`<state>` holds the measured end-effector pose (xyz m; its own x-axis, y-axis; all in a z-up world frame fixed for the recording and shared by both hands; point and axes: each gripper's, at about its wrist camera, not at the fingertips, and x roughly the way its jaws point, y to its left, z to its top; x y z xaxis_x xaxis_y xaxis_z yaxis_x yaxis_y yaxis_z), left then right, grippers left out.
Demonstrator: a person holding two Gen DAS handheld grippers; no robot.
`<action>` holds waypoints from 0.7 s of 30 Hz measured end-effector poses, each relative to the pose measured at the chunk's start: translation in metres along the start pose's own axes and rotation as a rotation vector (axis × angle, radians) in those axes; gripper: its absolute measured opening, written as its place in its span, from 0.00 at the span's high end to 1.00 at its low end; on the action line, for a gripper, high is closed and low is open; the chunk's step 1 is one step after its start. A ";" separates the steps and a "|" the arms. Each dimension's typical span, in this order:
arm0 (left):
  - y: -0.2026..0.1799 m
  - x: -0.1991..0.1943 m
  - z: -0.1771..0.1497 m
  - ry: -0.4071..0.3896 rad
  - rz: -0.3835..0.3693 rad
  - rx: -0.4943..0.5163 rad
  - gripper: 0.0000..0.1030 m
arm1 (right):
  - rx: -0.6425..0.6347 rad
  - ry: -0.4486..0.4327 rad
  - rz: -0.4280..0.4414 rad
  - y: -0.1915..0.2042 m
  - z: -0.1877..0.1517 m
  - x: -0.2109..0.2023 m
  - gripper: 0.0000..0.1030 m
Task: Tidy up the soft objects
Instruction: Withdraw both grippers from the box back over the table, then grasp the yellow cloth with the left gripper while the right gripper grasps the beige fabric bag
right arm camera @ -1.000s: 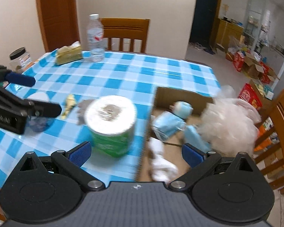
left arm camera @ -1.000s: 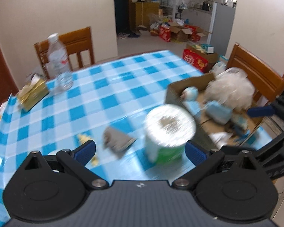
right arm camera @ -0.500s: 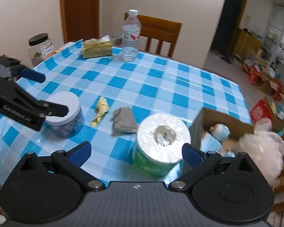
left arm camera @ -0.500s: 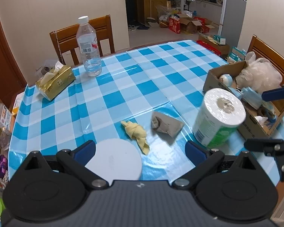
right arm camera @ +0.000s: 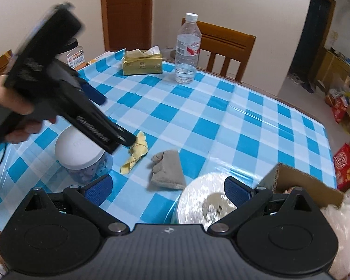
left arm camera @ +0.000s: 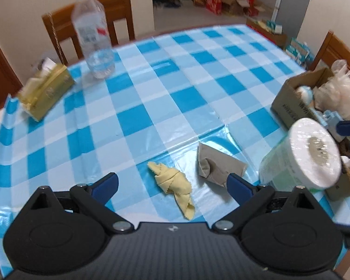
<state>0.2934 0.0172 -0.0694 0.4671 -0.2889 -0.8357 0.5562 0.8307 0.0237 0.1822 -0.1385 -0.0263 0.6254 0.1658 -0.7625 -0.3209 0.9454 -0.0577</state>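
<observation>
Yellow cloth (left arm camera: 172, 184) lies crumpled just left of the grey cloth (left arm camera: 215, 168), between the left gripper (left arm camera: 172, 185) fingers, whose jaws are closing but not yet pressing. Best bet: drop straight down, pinch the thick folded middle, lift clear, then carry past the grey cloth to the cardboard box (left arm camera: 291, 103). Right gripper (right arm camera: 166, 187) is spread, grasping nothing. Printing on the water bottle (right arm camera: 186, 51) label and box is unreadable.

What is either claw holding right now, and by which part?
Nothing. The left claw is closing above the crumpled yellow cloth without touching it; the right claw stands open and empty.
</observation>
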 end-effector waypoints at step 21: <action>-0.002 0.103 0.016 0.259 -0.020 -0.006 0.50 | 0.004 0.004 0.064 -0.017 0.011 0.032 0.00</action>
<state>0.3512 -0.0214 -0.1467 0.2639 -0.1747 -0.9486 0.5590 0.8292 0.0028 0.2159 -0.1462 -0.0424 0.6008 0.2248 -0.7671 -0.3572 0.9340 -0.0060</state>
